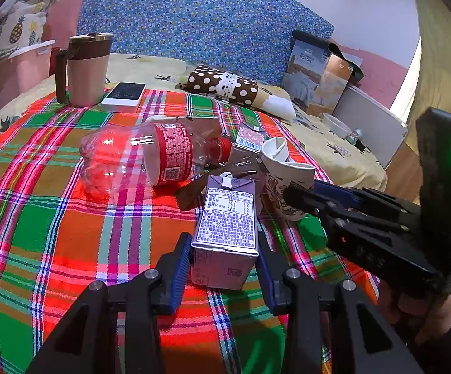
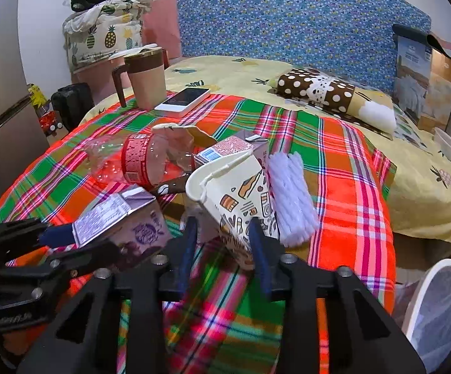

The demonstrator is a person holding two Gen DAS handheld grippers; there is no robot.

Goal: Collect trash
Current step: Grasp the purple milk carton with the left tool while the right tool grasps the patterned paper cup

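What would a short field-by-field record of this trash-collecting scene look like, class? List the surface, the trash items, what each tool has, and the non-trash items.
Surface: plaid cloth over a table
Left tool: purple drink carton between its fingers, pads against its sides
Right tool: crushed paper cup, gripped at its lower end
Other trash: clear plastic bottle lying on its side, second small carton, white ribbed bundle
Not trash: lidded mug, phone
Bin: white basket, lower right, beside the table
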